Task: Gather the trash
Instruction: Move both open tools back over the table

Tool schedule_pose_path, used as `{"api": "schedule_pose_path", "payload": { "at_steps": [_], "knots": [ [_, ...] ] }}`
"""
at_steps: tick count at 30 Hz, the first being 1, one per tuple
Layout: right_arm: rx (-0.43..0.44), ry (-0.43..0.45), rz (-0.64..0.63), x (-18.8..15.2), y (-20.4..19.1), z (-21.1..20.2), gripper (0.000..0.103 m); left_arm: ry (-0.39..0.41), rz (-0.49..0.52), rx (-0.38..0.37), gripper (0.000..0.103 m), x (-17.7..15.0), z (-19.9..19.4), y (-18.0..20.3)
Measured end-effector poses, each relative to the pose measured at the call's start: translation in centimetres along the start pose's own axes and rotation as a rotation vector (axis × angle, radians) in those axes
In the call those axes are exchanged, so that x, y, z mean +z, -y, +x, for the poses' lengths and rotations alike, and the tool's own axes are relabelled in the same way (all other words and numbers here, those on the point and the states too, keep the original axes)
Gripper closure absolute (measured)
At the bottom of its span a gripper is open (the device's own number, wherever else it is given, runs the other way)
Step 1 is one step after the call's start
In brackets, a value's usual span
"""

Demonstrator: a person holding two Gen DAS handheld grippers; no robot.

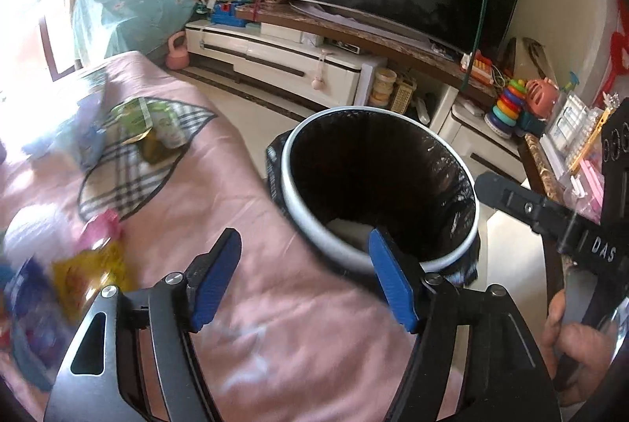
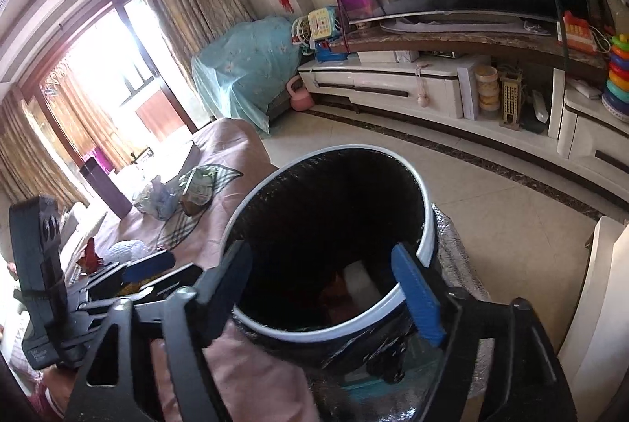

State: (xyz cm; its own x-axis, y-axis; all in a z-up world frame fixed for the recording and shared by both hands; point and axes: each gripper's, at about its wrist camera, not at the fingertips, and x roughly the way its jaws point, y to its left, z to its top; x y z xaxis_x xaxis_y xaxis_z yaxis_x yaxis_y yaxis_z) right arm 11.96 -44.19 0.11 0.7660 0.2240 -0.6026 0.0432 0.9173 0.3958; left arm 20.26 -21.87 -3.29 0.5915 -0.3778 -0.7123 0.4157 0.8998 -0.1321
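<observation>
Both tongs gape empty: left gripper (image 1: 304, 266), right gripper (image 2: 320, 278) over bin (image 2: 426, 225). Wrappers (image 1: 92, 272) lie left of left tongs (blurred). Risk: thin foil slipping from pads, dropping beside rim.

The left gripper (image 1: 304, 278) fills the lower middle of its own wrist view, its two blue-padded fingers (image 1: 393, 284) spread wide with nothing between them. The right gripper (image 2: 322, 288) sits low in its view, jaws likewise parted and holding nothing (one pad faces away and looks dark). At the lower right edge of the left view, a bare hand (image 1: 570, 339) grips the other tool's black handle.
</observation>
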Motion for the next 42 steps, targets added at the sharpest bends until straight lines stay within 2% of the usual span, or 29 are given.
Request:
{"api": "schedule_pose_path", "payload": {
  "at_steps": [3,6,11,20,27,34,42],
  "knots": [
    [0.013,0.013,0.000,-0.6,-1.1,-0.4,0.008,0.020,-0.020,0.012,0.029,-1.6,-2.1,-0.9],
    [0.040,0.024,-0.003,-1.6,-2.5,-1.0,0.002,0.044,-0.034,0.027,0.027,-3.4,-4.3,-2.0],
    [0.081,0.015,-0.016,-3.2,-4.9,-1.2,0.002,0.072,-0.070,0.067,0.027,-6.3,-7.5,-4.4],
    [0.145,-0.050,-0.085,-6.5,-10.0,-0.1,0.002,0.098,-0.197,0.154,0.027,-10.4,-12.0,-10.8],
    [0.202,-0.113,-0.151,-8.6,-14.2,1.1,0.002,0.080,-0.267,0.219,0.027,-12.9,-13.6,-14.8],
    [0.242,-0.135,-0.216,-9.3,-17.2,1.8,0.002,0.072,-0.301,0.253,0.027,-13.6,-14.2,-17.6],
    [0.293,-0.158,-0.263,-9.2,-19.4,3.5,0.004,0.071,-0.304,0.230,0.027,-13.5,-13.6,-18.4]
  ]
}}
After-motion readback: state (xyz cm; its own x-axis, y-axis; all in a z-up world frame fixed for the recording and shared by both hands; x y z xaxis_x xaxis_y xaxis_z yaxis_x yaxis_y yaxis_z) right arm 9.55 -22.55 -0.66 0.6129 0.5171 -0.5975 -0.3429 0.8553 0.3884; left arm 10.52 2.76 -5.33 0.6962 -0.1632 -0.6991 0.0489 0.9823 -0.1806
